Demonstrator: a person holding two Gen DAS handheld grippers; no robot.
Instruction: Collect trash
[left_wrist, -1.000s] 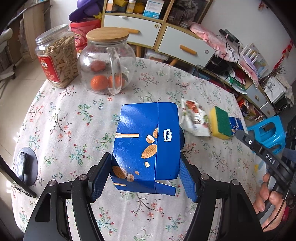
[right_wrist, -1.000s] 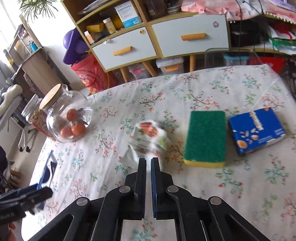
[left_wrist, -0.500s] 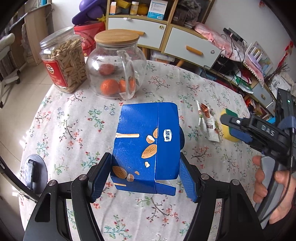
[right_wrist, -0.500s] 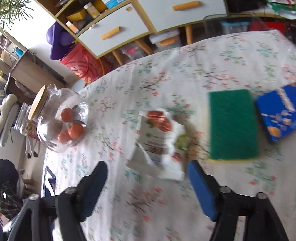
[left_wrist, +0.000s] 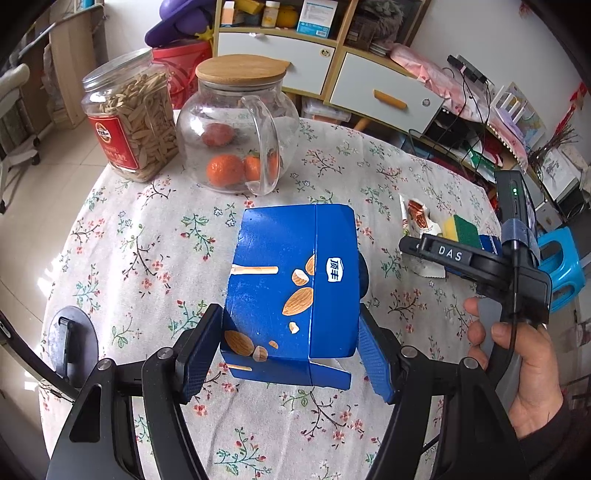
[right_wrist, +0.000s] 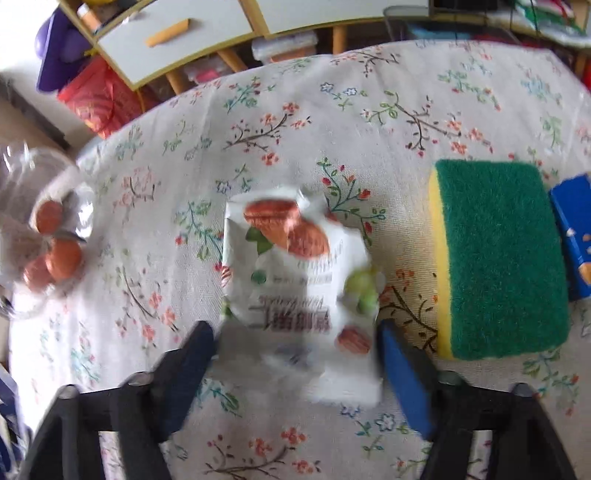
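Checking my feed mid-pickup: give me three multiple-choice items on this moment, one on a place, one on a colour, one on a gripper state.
1. The white snack wrapper lies:
A. inside the glass jug
B. on the tablecloth beside the sponge
C. on the blue stool

2. The box in the left gripper is:
A. red
B. green
C. blue

3. The right gripper is:
A. open, straddling the wrapper
B. shut on the sponge
C. shut, empty

B: wrapper flat on cloth left of the sponge. C: blue almond carton. A: jaws spread either side.
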